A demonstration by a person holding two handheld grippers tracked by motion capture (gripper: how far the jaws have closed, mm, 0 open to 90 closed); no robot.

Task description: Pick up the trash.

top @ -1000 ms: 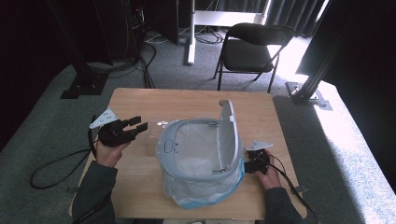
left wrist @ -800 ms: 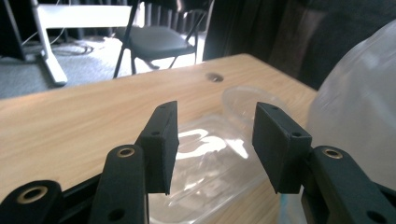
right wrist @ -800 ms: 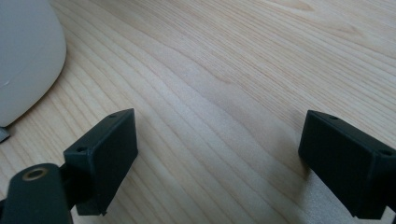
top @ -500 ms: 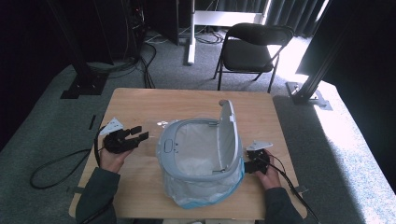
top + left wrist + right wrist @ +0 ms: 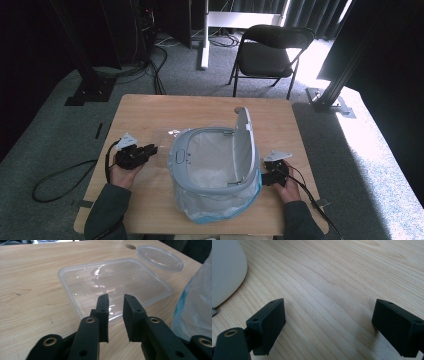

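left gripper: jaws just closing, narrow gap, nothing pinched, poised over clear rectangular plastic container rim to grab it
right gripper: spread wide, parked beside grey bin

On the wooden worktop stands a grey bin lined with a clear bag, lid upright. The left gripper, its jaws just closing, lies beside a clear tray. The right gripper rests by the bin's other side.

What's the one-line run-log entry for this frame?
left gripper: jaws just closing, narrow gap, over clear plastic container rim, no grip seen | right gripper: open, beside bin | round lid: on table
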